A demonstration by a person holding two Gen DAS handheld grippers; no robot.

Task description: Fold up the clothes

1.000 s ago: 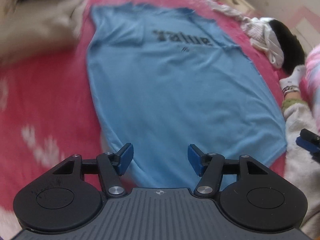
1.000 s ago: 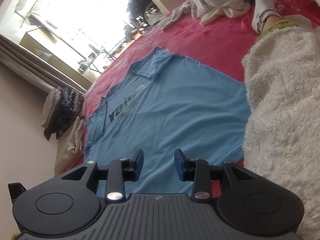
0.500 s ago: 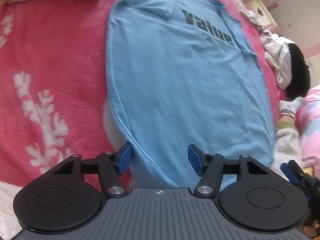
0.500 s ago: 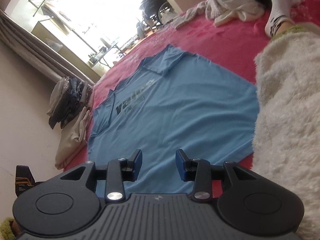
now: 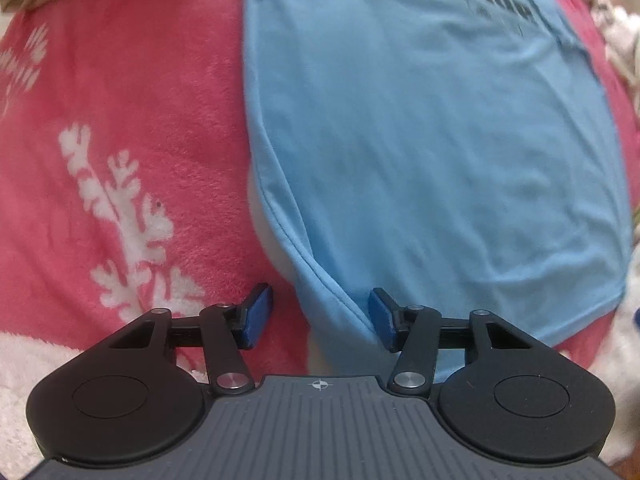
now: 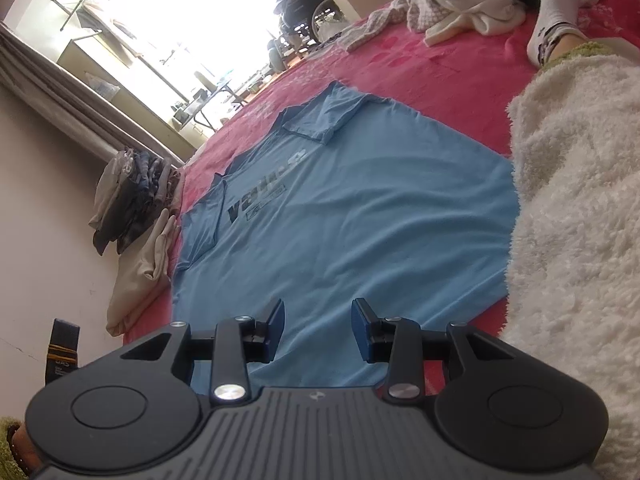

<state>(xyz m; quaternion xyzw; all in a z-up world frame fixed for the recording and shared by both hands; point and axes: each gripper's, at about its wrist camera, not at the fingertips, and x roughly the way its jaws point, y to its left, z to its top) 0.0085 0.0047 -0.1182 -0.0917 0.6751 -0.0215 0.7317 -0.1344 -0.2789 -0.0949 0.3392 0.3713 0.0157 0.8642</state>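
Left gripper [image 5: 320, 316] moved in low on shirt [image 5: 440, 140] hem corner, jaws wide, edge between them ungripped, right gripper [image 6: 318, 330] open over hem, empty, shirt flat on blanket [image 5: 120, 100]

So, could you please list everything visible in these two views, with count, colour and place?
T-shirt: one, light blue with dark lettering, spread flat on the blanket.
Blanket: one, pink-red with white leaf pattern, under the T-shirt.
Clothes stack: one pile, beige and dark, beside the wall past the T-shirt's collar end.
Loose garments: one heap, white and cream, far side of the blanket.
Fleece: one, cream, fluffy, right of the T-shirt.
Window: one, bright, behind the bed.
Foot in sock: one, white, far right.
Left gripper: one, black with blue pads, open, straddling the T-shirt's hem corner.
Right gripper: one, same colours, open above the hem.
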